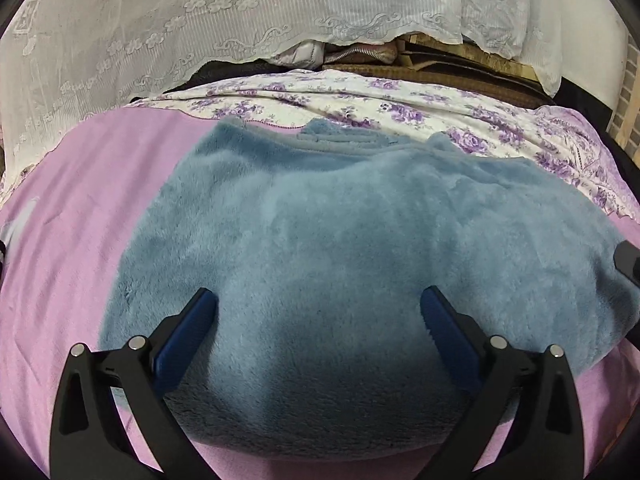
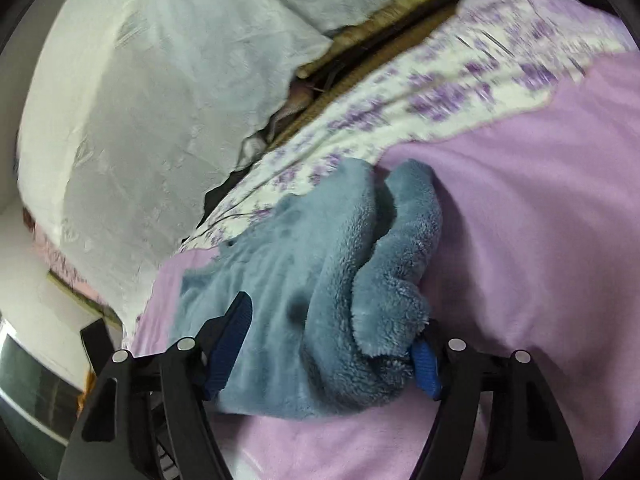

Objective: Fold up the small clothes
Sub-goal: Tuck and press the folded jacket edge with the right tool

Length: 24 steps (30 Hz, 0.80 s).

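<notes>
Right claw (image 2: 326, 342) stands apart around the bunched fleece (image 2: 320, 280) on the pink sheet (image 2: 540, 220) — not yet clamped. Left claw (image 1: 320, 320) also stands apart over it. Close on one layer only — avoid the sheet.

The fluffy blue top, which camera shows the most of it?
The left wrist view: the fluffy blue top lies spread across the pink sheet, almost whole. The right wrist view shows only one bunched, rolled edge, blurred, between the right gripper fingers.
</notes>
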### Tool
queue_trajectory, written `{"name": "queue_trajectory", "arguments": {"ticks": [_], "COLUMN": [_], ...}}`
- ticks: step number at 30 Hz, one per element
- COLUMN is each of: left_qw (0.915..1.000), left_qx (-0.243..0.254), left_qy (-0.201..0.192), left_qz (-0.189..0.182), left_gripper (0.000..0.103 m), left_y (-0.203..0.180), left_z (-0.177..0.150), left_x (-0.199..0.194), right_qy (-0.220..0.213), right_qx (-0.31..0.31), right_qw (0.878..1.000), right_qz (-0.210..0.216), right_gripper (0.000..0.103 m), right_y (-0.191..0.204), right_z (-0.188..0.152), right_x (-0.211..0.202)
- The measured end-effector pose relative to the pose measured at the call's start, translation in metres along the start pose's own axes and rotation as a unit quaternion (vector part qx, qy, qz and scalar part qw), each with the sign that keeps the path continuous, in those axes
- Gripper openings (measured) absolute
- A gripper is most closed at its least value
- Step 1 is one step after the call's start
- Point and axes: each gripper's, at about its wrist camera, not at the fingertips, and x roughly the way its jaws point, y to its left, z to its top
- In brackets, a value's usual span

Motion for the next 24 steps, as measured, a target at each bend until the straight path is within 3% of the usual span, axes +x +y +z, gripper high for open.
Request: {"name": "queue_trajectory", "arguments": {"ticks": [3, 7, 14, 16, 18, 24], "left_qw": [1.0, 1.0, 0.9998, 0.9998, 0.9998, 0.9998], "left_qx": [0.001, 0.001, 0.01, 0.011, 0.011, 0.011], "left_qy": [-0.001, -0.001, -0.008, -0.008, -0.008, -0.01], "left_qz": [0.001, 0.001, 0.016, 0.017, 0.016, 0.015], "left_gripper": [0.099, 0.099, 0.099, 0.099, 0.099, 0.099], "left_y": [-0.001, -0.001, -0.005, -0.005, -0.005, -0.005], "left_z": [0.0, -0.001, -0.002, -0.002, -0.002, -0.002], "left_x": [0.0, 0.0, -0.002, -0.002, -0.002, -0.003], "right_qy": [0.022, 0.018, 0.006, -0.006, -0.022, -0.024], "right_qx": [0.037, 0.052, 0.008, -0.016, -0.028, -0.027], "right_qw": [0.999, 0.998, 0.999, 0.999, 0.999, 0.999], "right_qz": [-0.015, 0.0, -0.035, -0.034, -0.032, -0.032], "right_gripper": [0.073, 0.071, 0.073, 0.064, 0.046, 0.046], "right_y": [-0.022, -0.028, -0.012, -0.005, -0.001, 0.0], "right_z": [-0.007, -0.012, -0.01, -0.012, -0.013, -0.012], "right_x": [0.008, -0.002, 0.015, 0.012, 0.006, 0.007]}}
